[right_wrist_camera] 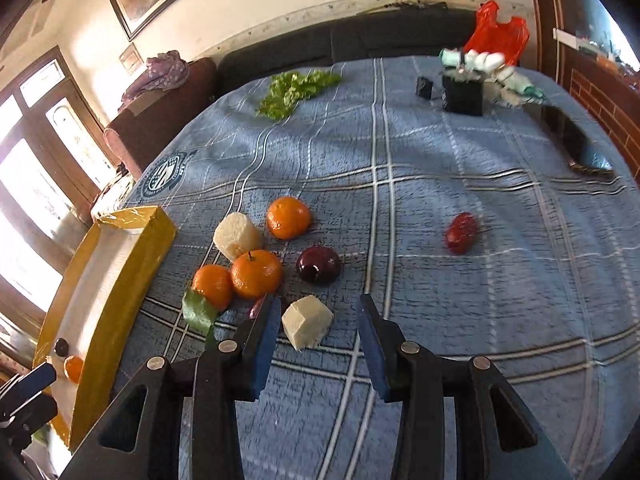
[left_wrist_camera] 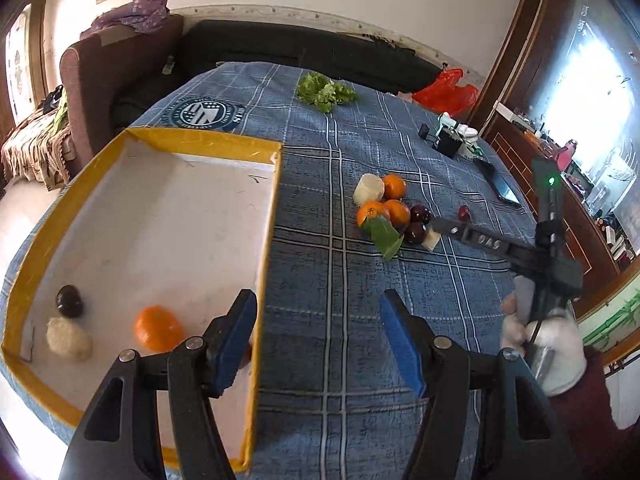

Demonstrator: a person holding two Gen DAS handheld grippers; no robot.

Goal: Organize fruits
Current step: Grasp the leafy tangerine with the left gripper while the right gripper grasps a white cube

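Observation:
A yellow-rimmed box (left_wrist_camera: pixel 208 139) with a white floor holds an orange (left_wrist_camera: pixel 157 328), a dark plum (left_wrist_camera: pixel 70 300) and a pale rough lump (left_wrist_camera: pixel 68 338). My left gripper (left_wrist_camera: pixel 318 332) is open and empty over the box's right wall. On the blue plaid cloth lie three oranges (right_wrist_camera: pixel 256 274), a pale cylinder (right_wrist_camera: pixel 237 235), a dark plum (right_wrist_camera: pixel 319 265), a white cube (right_wrist_camera: pixel 307 321), a green leaf (right_wrist_camera: pixel 198 310) and a red date (right_wrist_camera: pixel 462 233). My right gripper (right_wrist_camera: pixel 318 322) is open, its fingers either side of the white cube. A second plum is half hidden behind its left finger.
A lettuce leaf (right_wrist_camera: pixel 294 88) lies at the far side of the cloth. A black box with white-green items (right_wrist_camera: pixel 464 90) and a phone (right_wrist_camera: pixel 576 142) sit far right. A red bag (right_wrist_camera: pixel 498 34) lies beyond. A sofa runs behind the table.

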